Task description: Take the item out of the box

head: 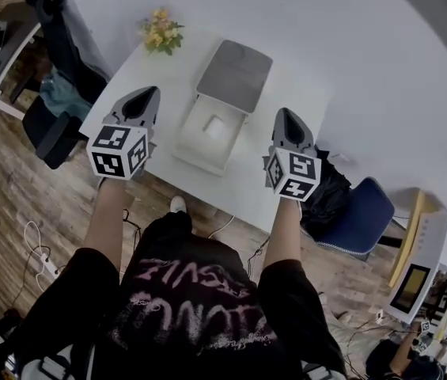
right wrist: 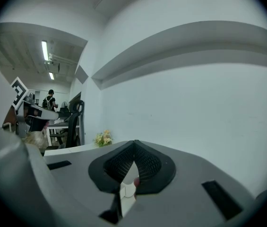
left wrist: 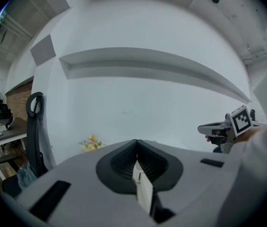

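While your left fingers (head: 140,105) and right fingers (head: 289,129) sit shut, empty | item (head: 214,127) in box (head: 198,153) ahead: likely light, stiff | pinch its edges.

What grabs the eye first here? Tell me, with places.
The open white box in the middle of the white table stands out first, its lid folded back and a pale item inside. The left tool and right tool, each bearing a marker cube, flank it with jaws shut and empty. Yellow flowers sit at the table's far left corner.
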Demonstrator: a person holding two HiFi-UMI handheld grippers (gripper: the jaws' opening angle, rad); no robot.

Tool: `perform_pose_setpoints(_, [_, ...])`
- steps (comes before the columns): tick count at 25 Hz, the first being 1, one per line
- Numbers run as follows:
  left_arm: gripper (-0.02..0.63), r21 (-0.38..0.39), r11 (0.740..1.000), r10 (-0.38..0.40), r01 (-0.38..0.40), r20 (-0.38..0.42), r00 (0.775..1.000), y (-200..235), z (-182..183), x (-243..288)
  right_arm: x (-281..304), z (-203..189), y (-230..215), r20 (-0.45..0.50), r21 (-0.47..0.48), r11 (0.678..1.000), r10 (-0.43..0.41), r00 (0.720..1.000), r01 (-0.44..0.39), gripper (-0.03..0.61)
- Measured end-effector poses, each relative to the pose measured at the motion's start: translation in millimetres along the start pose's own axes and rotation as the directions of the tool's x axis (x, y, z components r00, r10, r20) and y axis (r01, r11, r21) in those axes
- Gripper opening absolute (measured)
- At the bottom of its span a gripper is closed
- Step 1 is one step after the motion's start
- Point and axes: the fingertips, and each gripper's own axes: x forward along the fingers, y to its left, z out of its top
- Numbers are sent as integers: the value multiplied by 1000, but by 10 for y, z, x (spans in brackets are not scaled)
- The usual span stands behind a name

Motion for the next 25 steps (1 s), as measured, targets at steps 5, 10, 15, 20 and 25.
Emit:
perform_pose_setpoints(5, [2, -2, 997, -78, 78, -22, 997, 110, -9, 298, 141, -14, -19, -24, 8, 998, -68, 997, 68, 9])
perform_pose_setpoints(10, [2, -1, 990, -138, 138, -24, 990, 159, -1, 489, 160, 22, -30, -17, 13, 992, -127, 992, 127, 9])
perform_pose_setpoints(15, [2, -11, 984, -180, 180, -33, 983, 132, -23, 590, 111, -26, -59, -39, 9, 988, -157, 987, 157, 9])
perform_pose_setpoints(20, [2, 3, 978, -207, 207, -55, 977, 57, -77, 651, 73, 13, -108, -23, -4, 982, -190, 981, 190, 9])
perform_pose_setpoints(25, [2, -9, 977, -212, 212, -68, 975, 66, -113, 674, 114, -42, -97, -35, 17, 982, -186, 982, 186, 9])
